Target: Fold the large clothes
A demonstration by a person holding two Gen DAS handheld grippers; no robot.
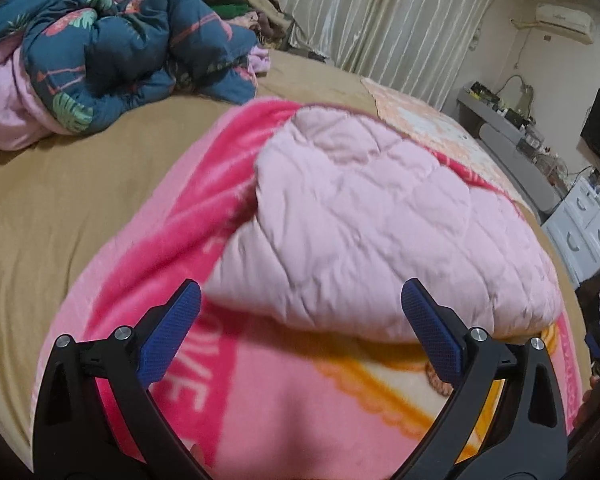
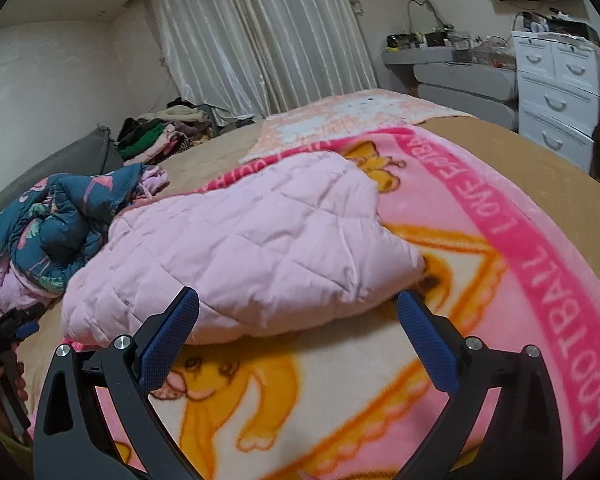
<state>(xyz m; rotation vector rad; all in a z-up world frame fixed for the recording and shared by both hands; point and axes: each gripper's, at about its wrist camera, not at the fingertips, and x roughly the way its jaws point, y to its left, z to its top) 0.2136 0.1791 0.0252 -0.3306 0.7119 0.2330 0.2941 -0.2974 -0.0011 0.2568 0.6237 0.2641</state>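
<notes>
The folded pink quilted garment (image 1: 380, 220) lies on the cartoon blanket (image 1: 260, 392) just beyond the released left gripper (image 1: 300, 320) and released right gripper (image 2: 298, 322), while only the right wrist view shows the blanket's FOOTBALL lettering (image 2: 572, 320).

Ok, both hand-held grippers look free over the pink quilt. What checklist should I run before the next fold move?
1. Left hand-held gripper open, nothing between the pads: ok.
2. Right hand-held gripper open, nothing held: ok.
3. Pink quilt folded over and lying on the blanket: ok.
4. Quilt edges lined up: cannot tell, the far side is hidden.
5. Quilt surface smooth: not ok, it is puffy and creased.
6. Flamingo duvet clear of the quilt: ok in the left view; they overlap in the right view.
</notes>
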